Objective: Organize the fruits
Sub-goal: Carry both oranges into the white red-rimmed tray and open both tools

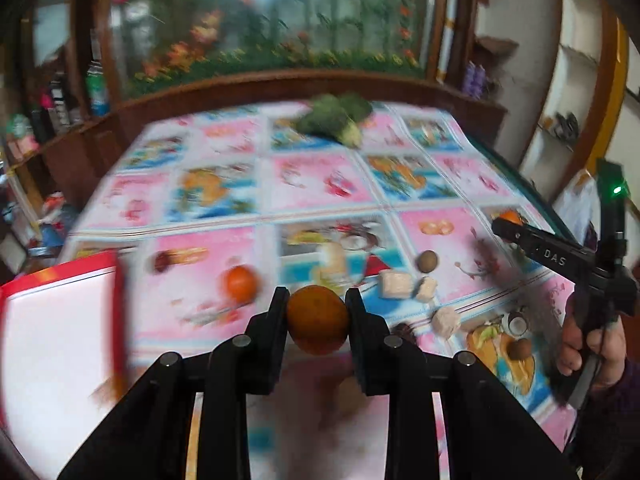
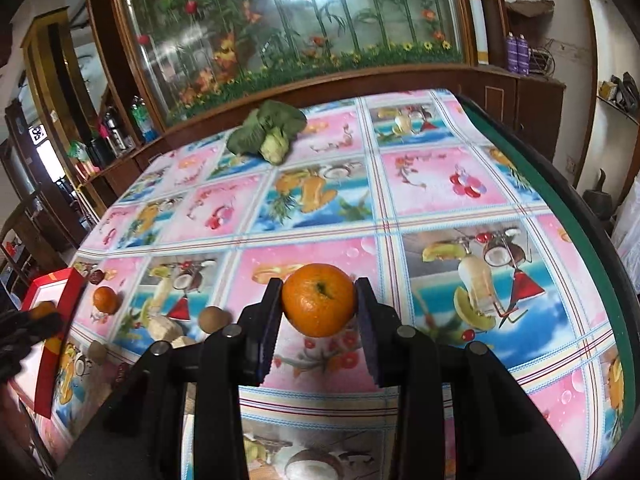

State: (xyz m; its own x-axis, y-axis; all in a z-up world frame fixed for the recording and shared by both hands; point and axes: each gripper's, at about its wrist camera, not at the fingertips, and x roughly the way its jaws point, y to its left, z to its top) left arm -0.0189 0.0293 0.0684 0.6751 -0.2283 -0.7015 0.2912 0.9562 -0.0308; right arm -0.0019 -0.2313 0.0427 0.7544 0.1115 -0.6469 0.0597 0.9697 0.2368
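Oranges fill both: left gripper (image 1: 318,312) clamps one (image 1: 317,319), seemingly airborne; right gripper (image 2: 319,306) another (image 2: 319,300).

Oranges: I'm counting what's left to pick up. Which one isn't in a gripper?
The small orange lying on the tablecloth near the red box. The other two sit between the left gripper and right gripper fingers.
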